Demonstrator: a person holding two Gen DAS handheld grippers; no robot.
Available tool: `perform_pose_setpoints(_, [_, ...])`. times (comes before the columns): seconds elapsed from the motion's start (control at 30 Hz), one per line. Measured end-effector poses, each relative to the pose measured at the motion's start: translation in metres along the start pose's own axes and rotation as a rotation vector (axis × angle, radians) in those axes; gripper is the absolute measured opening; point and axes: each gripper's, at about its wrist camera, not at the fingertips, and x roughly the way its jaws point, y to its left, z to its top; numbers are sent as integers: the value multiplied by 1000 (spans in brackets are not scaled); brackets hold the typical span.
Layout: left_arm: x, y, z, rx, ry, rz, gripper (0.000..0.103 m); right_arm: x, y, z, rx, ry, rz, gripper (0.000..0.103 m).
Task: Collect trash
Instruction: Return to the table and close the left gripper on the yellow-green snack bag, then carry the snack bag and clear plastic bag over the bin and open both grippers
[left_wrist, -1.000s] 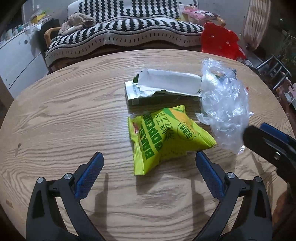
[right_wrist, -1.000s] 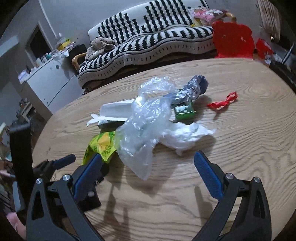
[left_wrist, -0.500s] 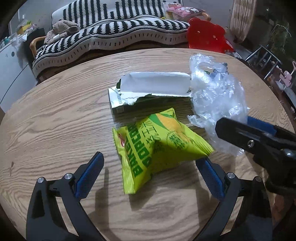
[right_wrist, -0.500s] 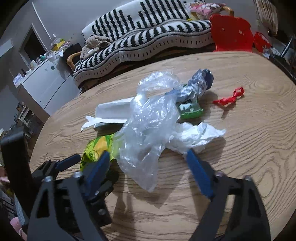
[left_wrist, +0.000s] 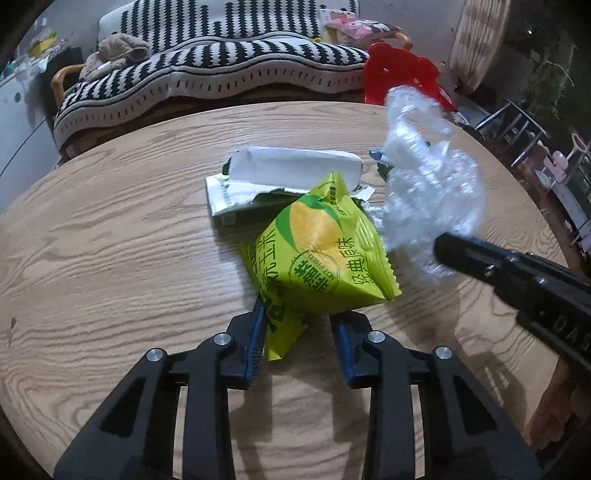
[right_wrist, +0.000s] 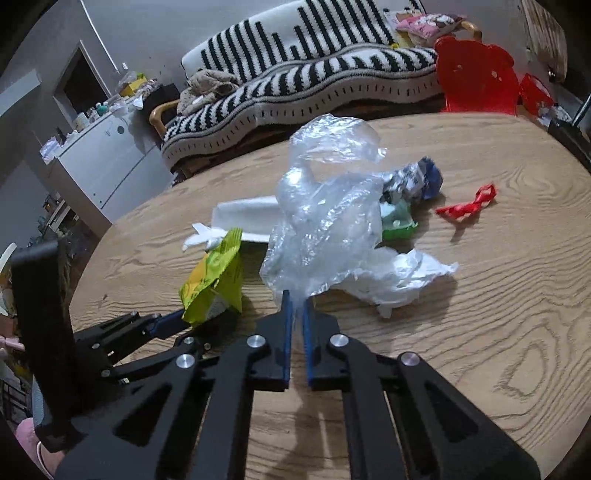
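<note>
A yellow-green popcorn bag (left_wrist: 317, 258) stands tipped up on the round wooden table (left_wrist: 110, 258). My left gripper (left_wrist: 299, 332) is closing on it, with the bag's lower corner pinched between the blue pads. To its right a crumpled clear plastic bag (right_wrist: 325, 221) rises off the table, its bottom end clamped in my shut right gripper (right_wrist: 295, 306). In the left wrist view the plastic bag (left_wrist: 428, 192) sits above the right gripper's black finger (left_wrist: 480, 266). The right wrist view shows the popcorn bag (right_wrist: 214, 280) at the left gripper's tip (right_wrist: 166, 325).
Behind the popcorn bag lies a torn white and green carton (left_wrist: 288, 173). Near the plastic bag lie a crumpled white tissue (right_wrist: 399, 280), a green scrap (right_wrist: 397, 221), a blue-silver wrapper (right_wrist: 413, 181) and a red ribbon (right_wrist: 469, 206). A red chair (right_wrist: 476, 74) and a striped sofa (right_wrist: 314, 74) stand beyond the table.
Both grippers went from wide open to closed. The left one pinched the popcorn bag, which tipped up from lying flat. The right one clamped the clear plastic bag's lower end.
</note>
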Motion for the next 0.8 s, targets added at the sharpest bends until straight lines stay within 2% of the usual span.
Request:
perform_pose_setpoints(0.27, [-33, -1, -5, -13, -25, 5, 32, -46, 1, 1, -5, -73, 7, 6])
perform_pose_setpoints(0.57, [-71, -19, -12, 19, -62, 8, 32, -86, 8, -8, -12, -98, -18, 6])
perform_pose_setpoints(0.8, [-93, -72, -23, 107, -79, -42, 32, -136, -9, -23, 21, -148, -70, 6])
